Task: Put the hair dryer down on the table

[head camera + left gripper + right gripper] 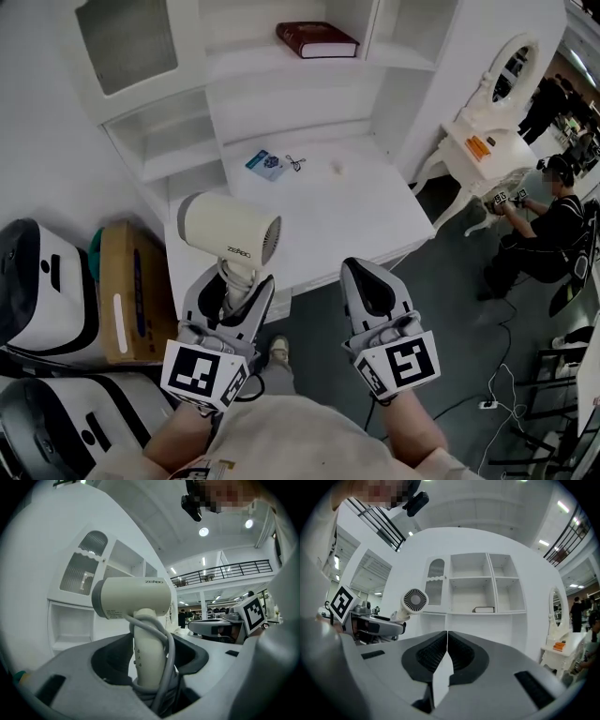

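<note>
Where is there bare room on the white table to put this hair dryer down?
The table is bare at front right, from the blue packet to the near edge. Back left is crowded: the packet and a small black item. The left gripper holds the hair dryer.

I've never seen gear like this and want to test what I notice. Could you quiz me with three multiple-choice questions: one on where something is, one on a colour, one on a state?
1. Where is the dark red book?
A) in a drawer
B) on an upper shelf
C) in a basket

2. What colour is the hair dryer?
A) black
B) blue
C) cream

3. The right gripper has its jaws:
A) shut with nothing between them
B) wide apart
C) clamped on the hair dryer

Answers:
1 B, the head view shows it lying flat up there.
2 C, its barrel and handle are cream in the head view.
3 A, the right gripper view shows the jaws meeting on nothing.
</note>
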`<state>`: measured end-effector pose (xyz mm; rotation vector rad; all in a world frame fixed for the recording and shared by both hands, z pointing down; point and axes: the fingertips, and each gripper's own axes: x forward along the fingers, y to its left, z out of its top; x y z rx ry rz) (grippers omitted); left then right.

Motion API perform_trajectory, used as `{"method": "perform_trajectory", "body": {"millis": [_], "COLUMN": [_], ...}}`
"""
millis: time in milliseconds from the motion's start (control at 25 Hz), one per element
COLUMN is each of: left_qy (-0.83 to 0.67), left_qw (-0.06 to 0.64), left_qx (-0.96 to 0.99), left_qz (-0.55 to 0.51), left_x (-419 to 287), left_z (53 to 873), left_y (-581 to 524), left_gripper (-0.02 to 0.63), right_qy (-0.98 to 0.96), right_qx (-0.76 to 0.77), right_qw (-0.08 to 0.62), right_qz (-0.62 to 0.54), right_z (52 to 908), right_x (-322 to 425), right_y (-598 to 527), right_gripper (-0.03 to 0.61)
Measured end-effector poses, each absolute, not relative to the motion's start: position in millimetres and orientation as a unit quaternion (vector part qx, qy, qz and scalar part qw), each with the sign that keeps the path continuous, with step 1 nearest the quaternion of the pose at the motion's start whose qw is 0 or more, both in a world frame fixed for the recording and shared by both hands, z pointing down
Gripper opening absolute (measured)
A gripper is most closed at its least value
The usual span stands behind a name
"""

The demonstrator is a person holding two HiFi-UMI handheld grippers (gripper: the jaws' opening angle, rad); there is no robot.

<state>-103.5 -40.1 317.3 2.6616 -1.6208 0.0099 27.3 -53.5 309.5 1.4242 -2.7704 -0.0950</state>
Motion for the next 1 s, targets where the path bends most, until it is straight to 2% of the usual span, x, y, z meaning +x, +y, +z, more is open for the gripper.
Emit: {"method": "perform_trajectory", "body": {"millis": [440, 1000], "left_qy": [-0.496, -0.482], "left_qw": [0.026, 0.033], "left_qx": [0.868, 0.876], "left_qz": [0.006, -0.003], "left_x": [-133, -147], "left_z": [321, 318], "left_y": [-149, -200], "left_gripper": [0.239, 0.239], "right_qy": [-0.877, -0.877], "right_qx": [0.478, 0.478], "right_qw": [0.020, 0.025], "right_qz": [-0.032, -0.038], "right_z": [302, 293], "right_x": [-9, -32], "right_y": [-166, -222], "right_gripper": [0.021, 0.021]}}
